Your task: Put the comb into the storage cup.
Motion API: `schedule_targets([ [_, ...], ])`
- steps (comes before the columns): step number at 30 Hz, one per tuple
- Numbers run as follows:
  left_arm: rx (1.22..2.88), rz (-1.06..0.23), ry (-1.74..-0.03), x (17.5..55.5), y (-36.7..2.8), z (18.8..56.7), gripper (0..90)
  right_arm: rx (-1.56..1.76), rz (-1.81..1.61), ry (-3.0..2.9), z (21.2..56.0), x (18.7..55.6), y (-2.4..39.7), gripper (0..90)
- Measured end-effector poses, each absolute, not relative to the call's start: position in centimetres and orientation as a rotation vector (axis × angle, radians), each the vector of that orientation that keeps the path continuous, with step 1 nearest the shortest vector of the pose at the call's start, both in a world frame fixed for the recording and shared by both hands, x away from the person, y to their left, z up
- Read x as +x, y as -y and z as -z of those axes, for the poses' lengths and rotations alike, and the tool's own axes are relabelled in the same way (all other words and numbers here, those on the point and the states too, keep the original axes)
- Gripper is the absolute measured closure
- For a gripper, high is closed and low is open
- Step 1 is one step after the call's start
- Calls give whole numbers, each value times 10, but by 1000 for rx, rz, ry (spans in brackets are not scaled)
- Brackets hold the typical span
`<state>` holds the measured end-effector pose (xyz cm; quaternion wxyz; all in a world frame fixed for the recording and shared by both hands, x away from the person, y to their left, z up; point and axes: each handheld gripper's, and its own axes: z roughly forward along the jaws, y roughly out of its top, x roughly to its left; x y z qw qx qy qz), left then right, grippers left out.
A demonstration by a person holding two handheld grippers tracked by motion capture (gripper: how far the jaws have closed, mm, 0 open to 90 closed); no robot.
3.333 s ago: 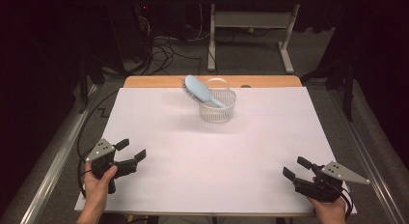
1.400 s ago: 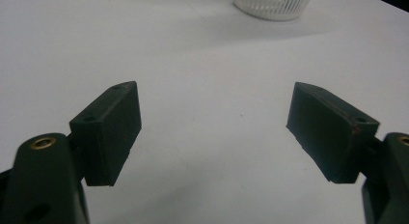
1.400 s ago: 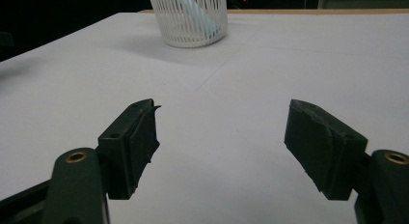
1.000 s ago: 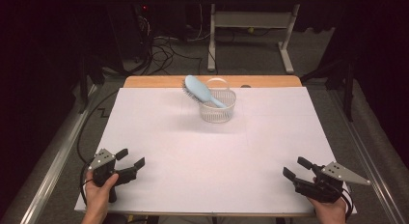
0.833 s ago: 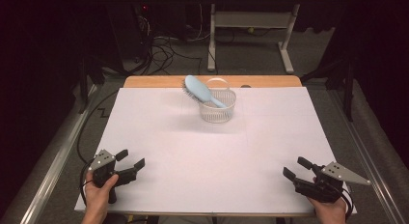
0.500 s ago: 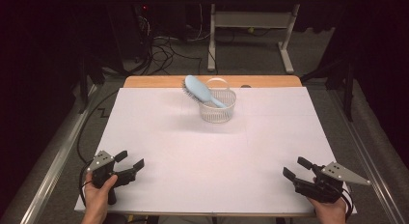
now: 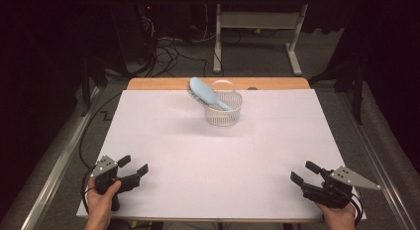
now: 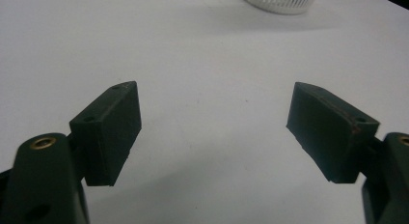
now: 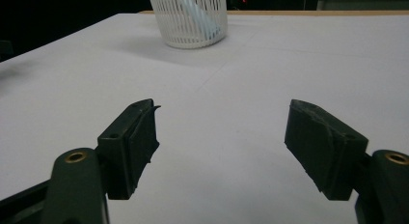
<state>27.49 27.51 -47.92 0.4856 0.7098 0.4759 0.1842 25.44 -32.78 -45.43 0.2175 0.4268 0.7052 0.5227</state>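
White sheet [image 7: 223, 170] bare between both tongs, left tongs [image 7: 132, 167] spread, right tongs [image 7: 304, 172] spread, basket [image 7: 224, 111] far edge

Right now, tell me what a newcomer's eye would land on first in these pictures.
The light blue hairbrush stands out first: it sits handle-down in a white slotted basket at the far middle of the white table, its head leaning out over the rim. Next come the two black grippers at the near corners, the left gripper and the right gripper, both open with nothing between the jaws.
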Motion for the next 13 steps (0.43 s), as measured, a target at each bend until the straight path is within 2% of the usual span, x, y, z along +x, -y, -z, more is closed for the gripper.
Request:
schedule_targets([
  [13, 1729, -454, -1144, 275, -274, 478, 205, 1190, -1446, -1950, 454, 255, 328, 277],
])
